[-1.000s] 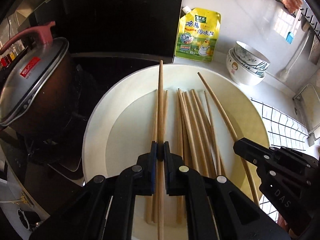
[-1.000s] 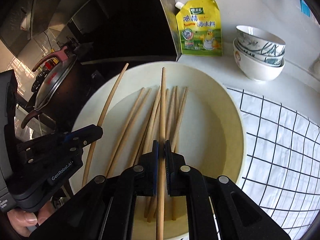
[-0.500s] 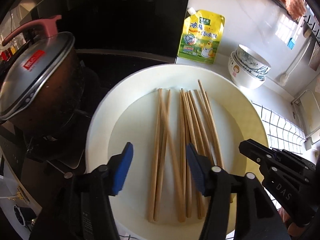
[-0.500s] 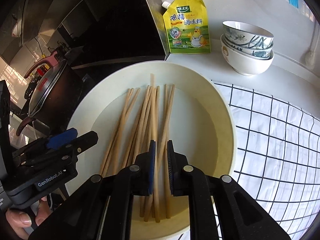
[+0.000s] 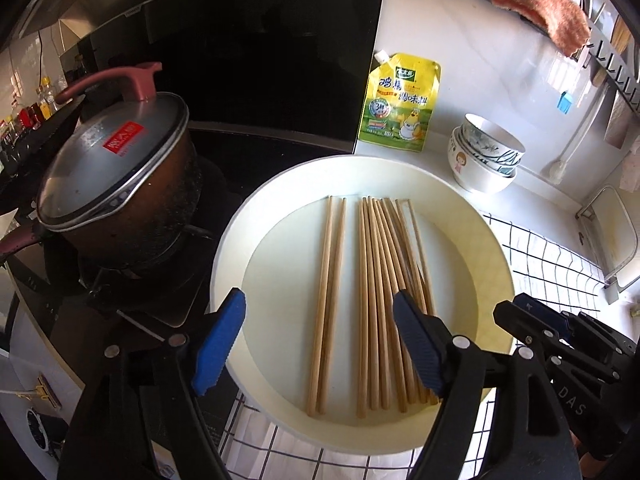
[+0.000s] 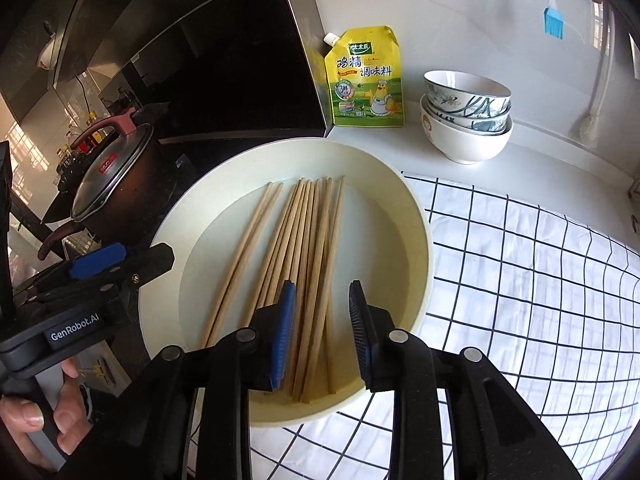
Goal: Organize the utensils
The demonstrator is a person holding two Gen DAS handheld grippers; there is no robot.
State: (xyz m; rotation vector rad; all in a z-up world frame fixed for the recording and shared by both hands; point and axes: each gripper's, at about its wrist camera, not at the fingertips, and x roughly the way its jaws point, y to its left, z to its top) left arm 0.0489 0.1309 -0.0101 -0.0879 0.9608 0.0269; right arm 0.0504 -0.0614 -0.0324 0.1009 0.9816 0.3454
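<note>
**My two black grippers**

My left gripper is matte black plastic, its two angular fingers faced with ribbed blue pads and pinned by round silver screw heads at the joints. White lettering on its side reads "GenRobot.AI". My right gripper is built the same way: black arms, blue grooved pads, silver rivets. Seen from the side it bears the pale letters "DAS". A grey handle sits in my left hand.
</note>
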